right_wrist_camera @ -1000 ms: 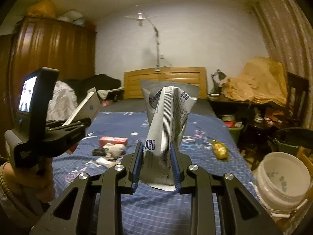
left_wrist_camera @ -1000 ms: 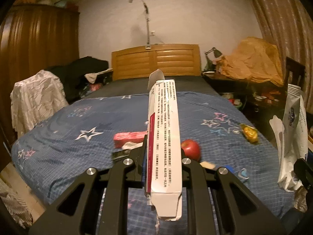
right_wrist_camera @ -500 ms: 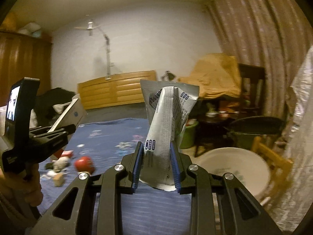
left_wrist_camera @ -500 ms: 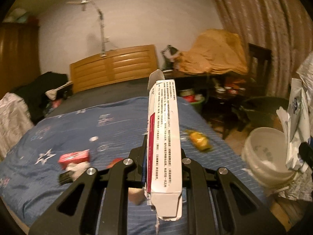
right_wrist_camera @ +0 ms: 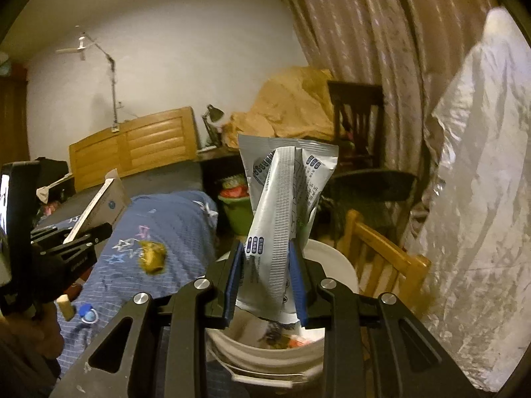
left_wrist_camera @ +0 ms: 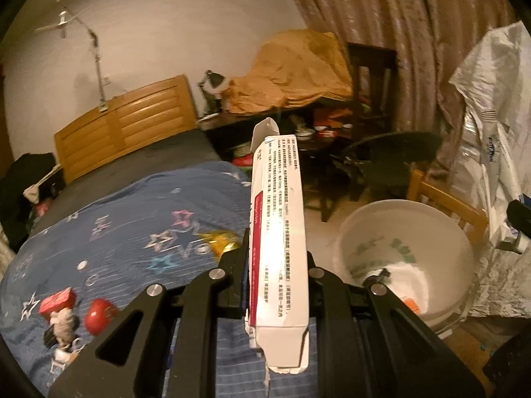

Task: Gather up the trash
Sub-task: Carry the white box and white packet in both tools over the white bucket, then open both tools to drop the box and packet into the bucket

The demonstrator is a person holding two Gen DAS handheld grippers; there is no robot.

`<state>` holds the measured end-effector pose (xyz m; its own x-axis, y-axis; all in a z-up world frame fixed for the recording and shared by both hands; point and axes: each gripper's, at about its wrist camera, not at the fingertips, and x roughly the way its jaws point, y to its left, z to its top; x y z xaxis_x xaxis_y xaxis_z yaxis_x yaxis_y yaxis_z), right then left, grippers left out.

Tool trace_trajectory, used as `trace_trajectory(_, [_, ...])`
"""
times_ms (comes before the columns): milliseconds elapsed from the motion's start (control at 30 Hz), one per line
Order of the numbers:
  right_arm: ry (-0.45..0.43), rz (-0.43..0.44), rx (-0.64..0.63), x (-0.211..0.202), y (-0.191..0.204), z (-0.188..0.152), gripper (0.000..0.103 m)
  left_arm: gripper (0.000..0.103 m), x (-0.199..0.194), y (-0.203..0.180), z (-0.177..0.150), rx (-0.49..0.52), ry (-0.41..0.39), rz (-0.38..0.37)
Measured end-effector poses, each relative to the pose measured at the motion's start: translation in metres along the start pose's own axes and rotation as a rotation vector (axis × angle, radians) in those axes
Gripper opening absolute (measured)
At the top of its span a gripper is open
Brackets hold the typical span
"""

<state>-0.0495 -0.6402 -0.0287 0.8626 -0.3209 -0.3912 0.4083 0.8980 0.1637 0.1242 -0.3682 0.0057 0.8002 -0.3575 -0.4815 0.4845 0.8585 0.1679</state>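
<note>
My left gripper (left_wrist_camera: 277, 265) is shut on a long white carton (left_wrist_camera: 278, 232) with a red stripe, standing upright between the jaws over the bed's right edge. My right gripper (right_wrist_camera: 265, 272) is shut on a crumpled silver foil pouch (right_wrist_camera: 282, 205), held just above a white bucket (right_wrist_camera: 335, 262) that holds some scraps. The same bucket (left_wrist_camera: 405, 252) sits to the right of the carton in the left wrist view. In the right wrist view the left gripper (right_wrist_camera: 71, 248) and its carton (right_wrist_camera: 99, 202) show at the left edge.
A blue star-print bed (left_wrist_camera: 132, 219) carries a yellow wrapper (left_wrist_camera: 220, 242), a red apple (left_wrist_camera: 98, 315), a red box (left_wrist_camera: 58, 300) and small scraps. A wooden chair (right_wrist_camera: 381, 258), a silver sack (right_wrist_camera: 481, 232), a green bin (right_wrist_camera: 237, 212) and curtains crowd the right side.
Both grippers have swung right from over the bed toward the bucket, each still holding its item. The bucket now lies directly under the right gripper.
</note>
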Motion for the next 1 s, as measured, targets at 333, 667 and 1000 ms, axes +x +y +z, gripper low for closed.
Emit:
trace_trajectory(333, [0.062,-0.008,0.048,0.028,-0.037,-0.007,0.029,0.014,0.039,-0.053,0.004,0.069,0.043,-0.059])
trace_trajectory(667, [0.112,0.031,0.095,0.05,-0.053,-0.013,0.029,0.014,0.067,-0.077,-0.002,0.096,0.112,-0.167])
trace_trajectory(1000, [0.202,0.042,0.092,0.092,-0.056,-0.021,0.034,0.019,0.107,-0.096,-0.012,0.117,0.24,-0.32])
